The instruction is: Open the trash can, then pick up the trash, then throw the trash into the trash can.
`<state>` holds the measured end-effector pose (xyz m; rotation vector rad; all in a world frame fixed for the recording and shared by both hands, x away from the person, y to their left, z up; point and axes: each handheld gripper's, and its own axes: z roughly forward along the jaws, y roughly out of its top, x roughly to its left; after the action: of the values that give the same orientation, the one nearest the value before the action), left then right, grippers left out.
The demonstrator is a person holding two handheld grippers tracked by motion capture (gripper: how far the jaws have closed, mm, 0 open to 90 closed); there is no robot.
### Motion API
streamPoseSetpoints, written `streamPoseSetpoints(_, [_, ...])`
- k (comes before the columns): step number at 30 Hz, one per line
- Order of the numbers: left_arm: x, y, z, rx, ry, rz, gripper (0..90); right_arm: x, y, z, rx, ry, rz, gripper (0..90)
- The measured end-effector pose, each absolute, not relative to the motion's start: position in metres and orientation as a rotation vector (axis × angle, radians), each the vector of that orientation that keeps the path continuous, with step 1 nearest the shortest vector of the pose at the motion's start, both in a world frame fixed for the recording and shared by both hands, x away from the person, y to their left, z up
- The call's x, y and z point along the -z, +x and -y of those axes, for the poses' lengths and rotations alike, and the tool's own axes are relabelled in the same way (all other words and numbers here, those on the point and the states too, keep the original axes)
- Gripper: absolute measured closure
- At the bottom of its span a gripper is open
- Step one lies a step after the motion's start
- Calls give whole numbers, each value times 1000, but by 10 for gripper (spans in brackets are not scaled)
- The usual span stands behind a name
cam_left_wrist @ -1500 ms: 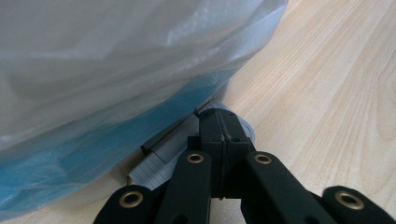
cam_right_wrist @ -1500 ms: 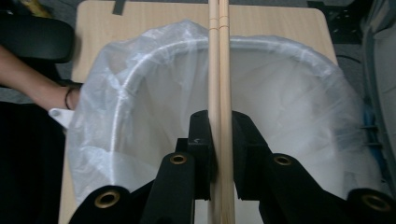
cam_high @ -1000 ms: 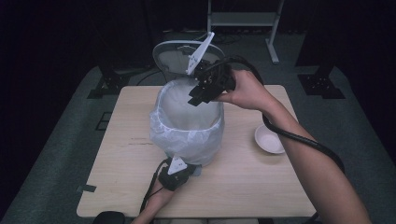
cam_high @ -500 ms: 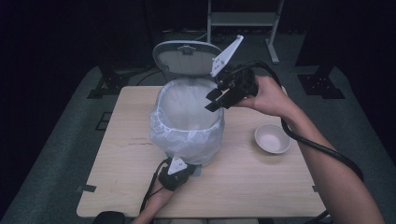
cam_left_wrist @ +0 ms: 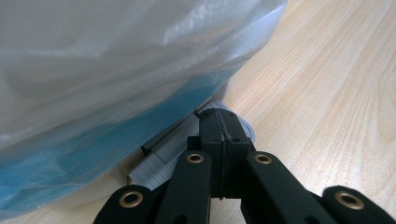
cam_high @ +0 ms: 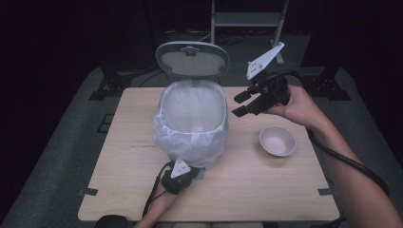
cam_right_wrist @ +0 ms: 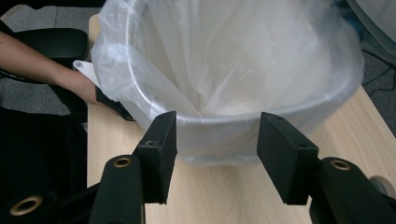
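Pale wood table (cam_high: 123,190) with a white pedal bin (cam_high: 192,121) sitting a bit left of the middle, lined with a thin see-through bag (cam_high: 190,142) folded over its rim. From the high view, the bin's grey lid (cam_high: 192,59) stands open behind it. The left gripper (cam_high: 178,176) is right at the front foot of the bin, low on the table, with the person's hand behind it. The right gripper (cam_high: 242,103) hangs in the air just right of the bin's rim, jaws pointing at it and nothing between them. A small pinkish bowl (cam_high: 277,141) sits on the table to the right of the bin, apart from it.

Left gripper view: the left gripper (cam_left_wrist: 223,126) has its jaws pressed flat together, tips poking under the bag's hanging edge against a grey ribbed part at the bin's base (looks like the pedal (cam_left_wrist: 161,156), can't swear to it). I can't make out anything pinched between them.

Right gripper view: the right gripper (cam_right_wrist: 217,140) has been spreading its jaws and they stand well apart, empty, framing the near wall of the bin (cam_right_wrist: 224,126). The other hand (cam_right_wrist: 84,88) shows beyond the bin's left side.

No brand, label or writing readable anywhere.
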<state>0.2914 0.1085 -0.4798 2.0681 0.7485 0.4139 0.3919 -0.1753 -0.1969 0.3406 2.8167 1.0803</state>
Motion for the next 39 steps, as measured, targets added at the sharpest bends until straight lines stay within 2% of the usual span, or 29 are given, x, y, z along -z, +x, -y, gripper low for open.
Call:
streamPoseSetpoints(16, [480,291,-108,-418,2072,-749,900,235,389,233,-1102,504,-2789,424])
streamPoseSetpoints(28, [480,291,-108,-422,2066,-751,900,291,384,284,-1129,681,-2758,403])
streamPoseSetpoints(39, [480,290,-107,-416,2064,-758,900,334,383,310,-1133,768,-2727,400])
